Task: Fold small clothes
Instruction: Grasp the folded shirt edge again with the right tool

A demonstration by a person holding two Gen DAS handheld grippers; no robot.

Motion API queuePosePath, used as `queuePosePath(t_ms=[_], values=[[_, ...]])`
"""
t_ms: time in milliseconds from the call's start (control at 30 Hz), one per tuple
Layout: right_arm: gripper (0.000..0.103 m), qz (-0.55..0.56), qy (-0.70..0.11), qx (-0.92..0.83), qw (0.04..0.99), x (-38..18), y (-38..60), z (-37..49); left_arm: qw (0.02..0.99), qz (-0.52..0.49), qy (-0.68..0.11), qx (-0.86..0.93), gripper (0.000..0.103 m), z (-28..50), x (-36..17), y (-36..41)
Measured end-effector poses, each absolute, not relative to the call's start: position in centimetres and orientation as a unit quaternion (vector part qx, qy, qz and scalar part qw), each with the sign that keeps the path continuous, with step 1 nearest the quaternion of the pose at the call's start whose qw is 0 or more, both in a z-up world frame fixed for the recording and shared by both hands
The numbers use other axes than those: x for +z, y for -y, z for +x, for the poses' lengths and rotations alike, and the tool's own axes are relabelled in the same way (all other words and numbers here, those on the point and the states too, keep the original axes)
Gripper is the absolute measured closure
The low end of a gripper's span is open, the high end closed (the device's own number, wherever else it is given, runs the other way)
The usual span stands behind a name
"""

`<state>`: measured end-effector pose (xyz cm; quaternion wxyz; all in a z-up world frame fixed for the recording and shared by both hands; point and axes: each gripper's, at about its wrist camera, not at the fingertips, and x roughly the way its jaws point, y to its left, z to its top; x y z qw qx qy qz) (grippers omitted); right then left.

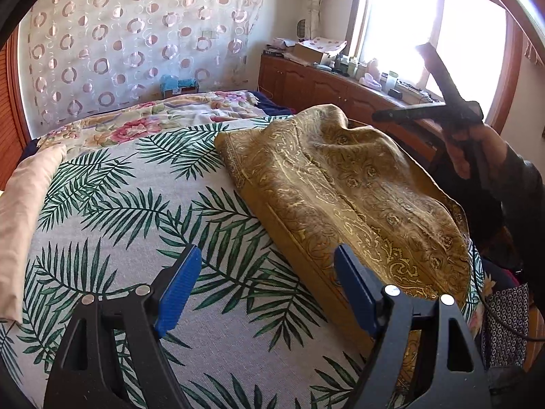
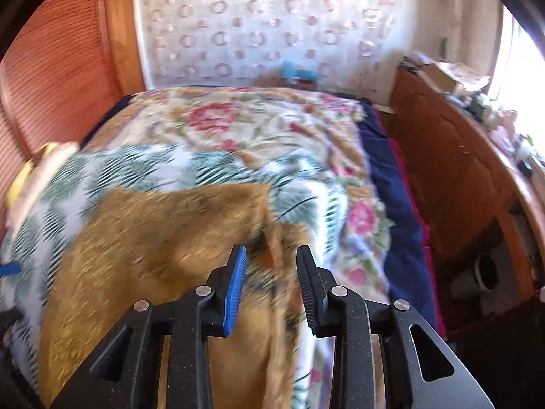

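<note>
Blue-padded jaws of the left gripper (image 1: 264, 289) stand wide apart and empty, hovering over the palm-leaf sheet (image 1: 136, 238) just beside the near edge of the golden patterned cloth (image 1: 357, 187). That cloth, the piece to be folded, lies in a loose, humped layer on the sheet, its far end bunched up and one edge trailing toward the side of the bed nearest the window.

From its own camera, the right gripper (image 2: 270, 283) shows its jaws parted only a little, with nothing pinched between them; the cloth lies below and beyond the tips. This view is blurred, so finer detail of the fabric there is hard to read.

The step in hand looks like taking hold of the cloth for the next fold. To do it well, each gripper should catch a corner or a clean edge rather than the middle of the hump, pinching a single layer, then draw the cloth flat across the sheet before laying one half squarely over the other.

A pale pillow (image 1: 24, 211) lies well apart from the cloth, on the sheet's far side. A floral blanket (image 1: 153, 119) lies beyond the cloth, toward the curtain (image 1: 136, 34). The wooden cabinet (image 1: 323, 85) stands close beside the cloth's trailing edge, and a person's hand (image 1: 473, 146) is near there too, so that side is cramped.
</note>
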<state>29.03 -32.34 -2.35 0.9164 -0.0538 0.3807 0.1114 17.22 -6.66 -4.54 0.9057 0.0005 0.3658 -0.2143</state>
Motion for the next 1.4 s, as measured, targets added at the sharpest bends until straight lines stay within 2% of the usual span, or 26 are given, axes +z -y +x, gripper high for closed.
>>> queuePosePath(t_ms=[233,300,333,467,633,700,733,767,800,833,967,1000,1067,1100,1133,1233,1400], values=[[0.072,-0.072,-0.427,0.116,0.894,-6.0,32.0,27.0,0.902,-0.002,-0.370,-0.222,0.022,16.7,-4.8,7.3],[0.101,-0.065,-0.413,0.137,0.898,-5.8,31.9,25.9,0.902,-0.001,-0.369,-0.224,0.022,16.5,-4.6,7.5],[0.103,-0.068,-0.401,0.140,0.903,-5.2,32.0,25.6,0.903,0.000,-0.368,-0.224,0.022,16.4,-4.5,7.6],[0.103,-0.065,-0.350,0.100,0.929,-2.9,33.0,22.8,0.903,0.000,-0.365,-0.225,0.022,16.2,-4.3,7.8],[0.103,-0.053,-0.362,0.089,0.926,-3.3,34.1,22.5,0.904,0.001,-0.364,-0.223,0.022,16.5,-4.3,8.0],[0.097,-0.049,-0.366,0.096,0.924,-3.3,33.3,22.9,0.904,-0.003,-0.365,-0.222,0.022,16.8,-4.4,7.9],[0.083,-0.053,-0.367,0.094,0.924,-3.6,32.9,23.1,0.904,-0.004,-0.366,-0.222,0.022,16.8,-4.5,7.9],[0.063,-0.053,-0.368,0.098,0.923,-3.7,32.8,23.4,0.903,-0.005,-0.368,-0.222,0.022,16.9,-4.6,7.9],[0.055,-0.048,-0.370,0.104,0.922,-4.1,32.6,23.6,0.903,-0.003,-0.369,-0.221,0.022,16.9,-4.7,7.9],[0.051,-0.042,-0.374,0.108,0.920,-4.2,32.7,24.0,0.902,-0.003,-0.370,-0.222,0.022,16.9,-4.8,8.0],[0.051,-0.015,-0.406,0.114,0.907,-5.5,34.3,25.3,0.901,-0.001,-0.373,-0.224,0.022,16.9,-5.1,8.1],[0.052,-0.006,-0.414,0.119,0.903,-5.8,34.5,25.5,0.900,-0.001,-0.373,-0.224,0.022,16.9,-5.1,8.1],[0.081,0.007,-0.424,0.136,0.896,-6.2,34.7,25.5,0.900,-0.003,-0.374,-0.224,0.022,17.0,-5.2,8.2],[0.085,0.010,-0.423,0.145,0.894,-6.0,34.7,25.4,0.900,-0.003,-0.374,-0.224,0.022,17.0,-5.3,8.2],[0.095,0.011,-0.417,0.152,0.896,-5.7,34.8,25.3,0.900,-0.004,-0.374,-0.224,0.022,17.0,-5.3,8.1],[0.099,0.010,-0.391,0.168,0.905,-4.2,35.1,23.9,0.900,-0.004,-0.374,-0.224,0.022,17.2,-5.4,8.2],[0.100,0.002,-0.385,0.135,0.913,-3.7,36.1,21.8,0.903,-0.006,-0.371,-0.216,0.022,18.3,-5.1,7.7]])
